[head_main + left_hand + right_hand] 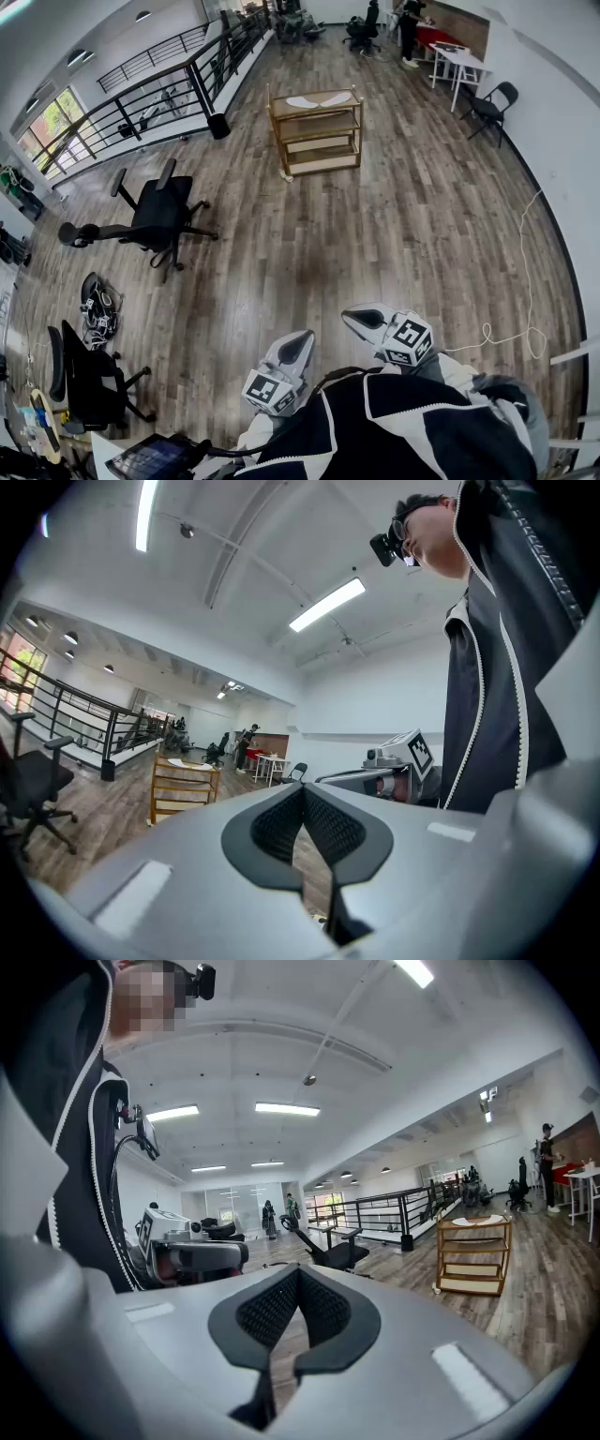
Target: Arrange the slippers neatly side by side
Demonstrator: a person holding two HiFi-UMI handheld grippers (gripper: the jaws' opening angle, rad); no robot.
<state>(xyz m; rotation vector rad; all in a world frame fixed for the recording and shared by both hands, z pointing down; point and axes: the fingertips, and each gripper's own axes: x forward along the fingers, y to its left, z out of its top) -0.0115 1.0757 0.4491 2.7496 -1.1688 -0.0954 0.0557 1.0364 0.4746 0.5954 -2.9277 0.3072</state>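
Two white slippers [302, 101] [337, 97] lie apart on the top shelf of a wooden rack [317, 131] far across the room. The rack also shows in the left gripper view [183, 785] and the right gripper view [473, 1255], with the slippers [480, 1222] on top. Both grippers are held close to the person's body, far from the rack. My left gripper [298, 345] [302, 794] is shut with nothing in it. My right gripper [361, 319] [298, 1274] is also shut and empty.
A black office chair [155, 217] stands at the left of the wooden floor, another [89, 380] nearer. A railing [159, 84] runs along the left. A white cable [511, 333] trails at the right. A table [459, 61], chair and person [411, 28] are at the back.
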